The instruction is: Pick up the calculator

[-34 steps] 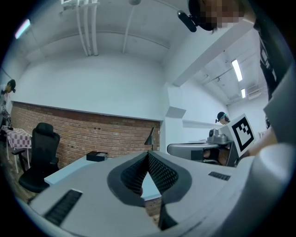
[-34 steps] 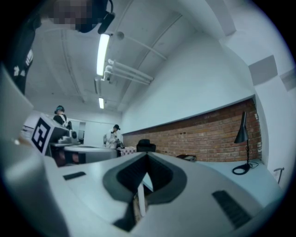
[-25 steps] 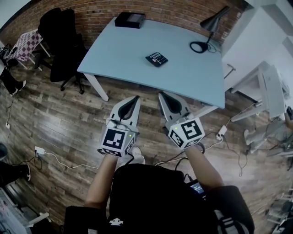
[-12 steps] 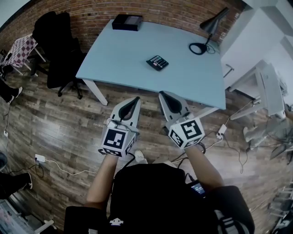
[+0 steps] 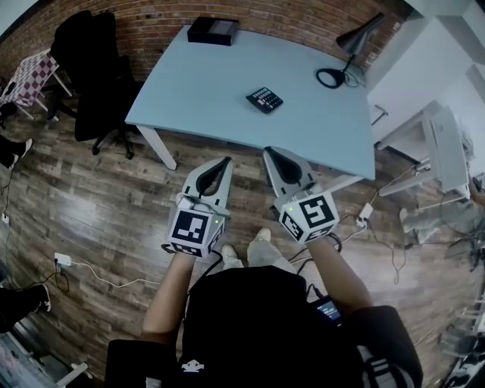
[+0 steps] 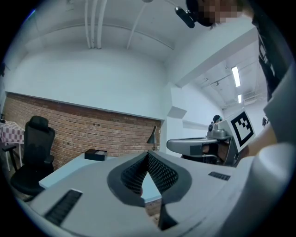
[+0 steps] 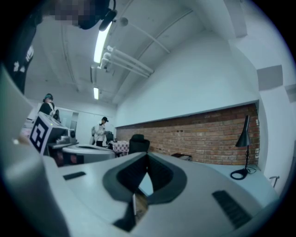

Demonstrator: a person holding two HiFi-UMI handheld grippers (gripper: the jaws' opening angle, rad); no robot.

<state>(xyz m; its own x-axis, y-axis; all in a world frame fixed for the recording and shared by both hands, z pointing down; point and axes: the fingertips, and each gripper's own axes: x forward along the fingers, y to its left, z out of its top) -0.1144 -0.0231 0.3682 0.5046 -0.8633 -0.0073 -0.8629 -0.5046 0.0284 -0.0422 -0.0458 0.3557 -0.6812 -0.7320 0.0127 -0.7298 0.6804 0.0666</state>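
While both grippers are held out level above the wooden floor (image 5: pixel 98 204), the calculator (image 5: pixel 264 99) lies flat on the pale blue table (image 5: pixel 204 83). It is well apart from them. It sits on the right half of the table top, and nothing touches it. The left gripper (image 5: pixel 225 162) has its jaws pressed together with nothing between them. The right gripper (image 5: pixel 270 154) is clenched too, and it is empty. Both tips point at the table, near its front edge. A black desk lamp (image 5: pixel 350 45) stands at the far right corner. A black box (image 5: pixel 214 31) sits at the far edge by the brick wall (image 5: pixel 151 19). A black office chair (image 5: pixel 95 76) stands left of the table.
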